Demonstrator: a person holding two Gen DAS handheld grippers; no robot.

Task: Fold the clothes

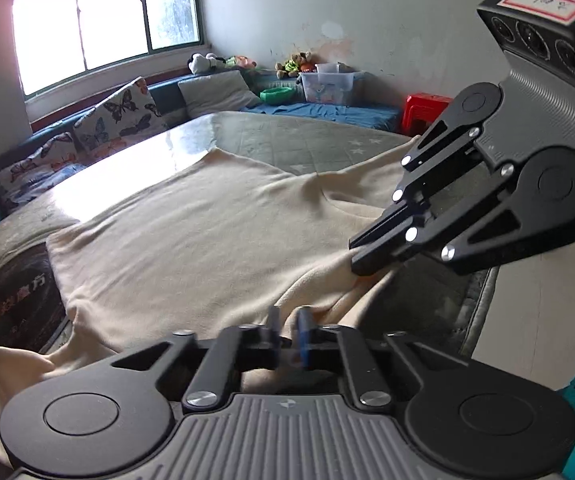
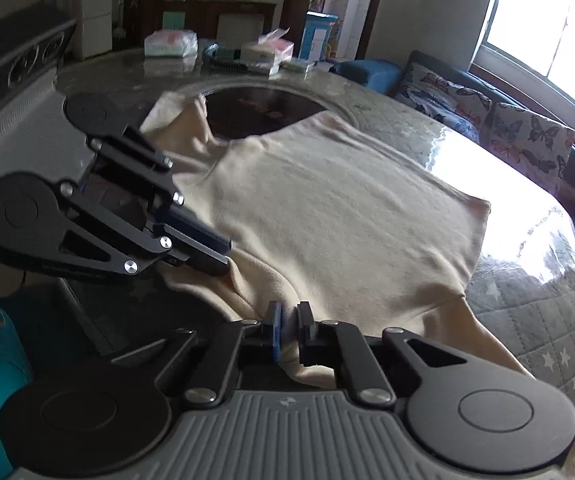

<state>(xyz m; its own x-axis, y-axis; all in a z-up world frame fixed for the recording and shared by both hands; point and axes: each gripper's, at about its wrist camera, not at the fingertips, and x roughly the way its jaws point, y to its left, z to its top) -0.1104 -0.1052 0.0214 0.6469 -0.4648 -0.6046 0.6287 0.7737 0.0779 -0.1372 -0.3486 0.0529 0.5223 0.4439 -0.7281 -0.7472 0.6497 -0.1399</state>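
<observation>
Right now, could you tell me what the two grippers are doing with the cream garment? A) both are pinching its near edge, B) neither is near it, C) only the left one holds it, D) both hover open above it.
A: the left gripper and the right gripper are each shut on the near edge of the garment, which lies spread on the table.

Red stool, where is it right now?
Left wrist view only: the red stool stands far right against the wall, past the table, beside the blue-covered bench holding the clear plastic bin.
</observation>
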